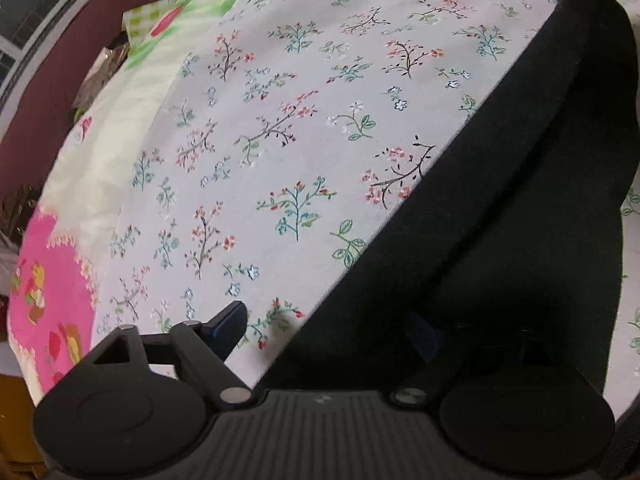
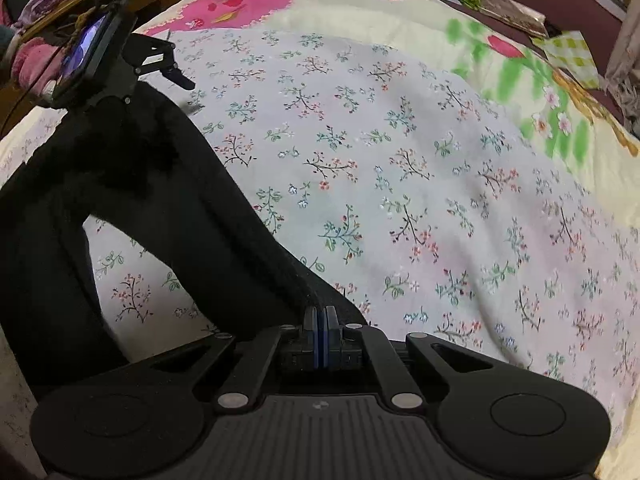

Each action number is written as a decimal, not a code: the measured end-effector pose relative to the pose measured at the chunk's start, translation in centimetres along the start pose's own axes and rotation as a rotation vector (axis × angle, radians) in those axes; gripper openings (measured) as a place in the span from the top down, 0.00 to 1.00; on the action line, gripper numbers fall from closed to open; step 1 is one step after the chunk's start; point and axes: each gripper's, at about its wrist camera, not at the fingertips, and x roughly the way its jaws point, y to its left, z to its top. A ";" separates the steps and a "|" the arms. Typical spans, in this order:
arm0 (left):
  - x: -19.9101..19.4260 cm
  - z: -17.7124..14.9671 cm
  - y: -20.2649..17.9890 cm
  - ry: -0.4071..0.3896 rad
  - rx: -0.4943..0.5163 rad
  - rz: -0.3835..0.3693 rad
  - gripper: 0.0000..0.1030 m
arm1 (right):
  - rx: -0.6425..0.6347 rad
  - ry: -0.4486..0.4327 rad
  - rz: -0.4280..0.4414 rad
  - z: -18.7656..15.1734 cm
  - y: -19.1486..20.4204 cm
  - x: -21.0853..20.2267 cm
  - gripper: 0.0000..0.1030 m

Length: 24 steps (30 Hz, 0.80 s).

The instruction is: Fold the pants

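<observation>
A floral bedsheet (image 1: 280,120), white with small sprigs of red and green, fills most of both views. Beneath it a pale quilt (image 2: 360,12) with pink and green cartoon patches shows along the upper edge of the right wrist view and down the left edge of the left wrist view.

The black pants (image 1: 520,220) run as a dark band from the upper right of the left wrist frame to its lower middle. In the right wrist view the pants (image 2: 168,184) spread from the left edge to the bottom centre, with a patch of sheet showing between two dark stretches.

The right gripper (image 2: 321,322) at bottom centre has its blue pads pressed together on a pinch of the pants fabric.

The left gripper (image 1: 320,332) stands wide: one finger (image 1: 228,326) rests over bare sheet, the other is lost against the black cloth. Seen from the right wrist, the left gripper (image 2: 168,68) sits in the upper left at the far end of the pants.
</observation>
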 end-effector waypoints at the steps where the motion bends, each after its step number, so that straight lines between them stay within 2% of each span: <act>1: -0.1 -0.2 0.1 0.002 -0.012 -0.027 0.32 | 0.007 -0.002 -0.002 0.0 -0.1 0.1 1.00; 2: -0.2 -0.3 0.0 0.009 -0.017 -0.047 0.40 | 0.011 -0.005 -0.007 0.1 -0.1 0.2 1.00; 3: -0.4 -0.4 -0.3 0.015 -0.017 -0.054 0.53 | 0.013 -0.008 -0.011 0.1 0.0 0.2 1.00; 7: -0.4 -1.5 -1.2 0.042 -0.010 -0.041 0.75 | 0.016 -0.008 -0.009 0.0 0.5 -0.5 1.00; 13: -1.8 -1.7 -1.5 0.047 -0.046 -0.044 0.79 | 0.039 0.012 -0.050 -0.9 0.6 -1.9 1.00; 16: -2.4 -2.1 -2.5 0.049 -0.019 -0.047 0.80 | 0.033 -0.016 -0.066 -1.1 0.9 -2.0 1.00; 22: -3.0 -2.6 -2.6 0.031 -0.064 -0.045 0.80 | -0.123 0.002 -0.125 -1.6 1.9 -0.3 1.00; 23: -3.3 -2.6 -2.5 0.025 -0.069 -0.047 0.80 | -0.164 0.014 -0.129 -1.6 2.0 0.1 0.96; 24: -3.4 -2.7 -2.5 0.022 -0.070 -0.049 0.80 | -0.220 0.020 -0.143 -1.7 2.2 0.6 0.81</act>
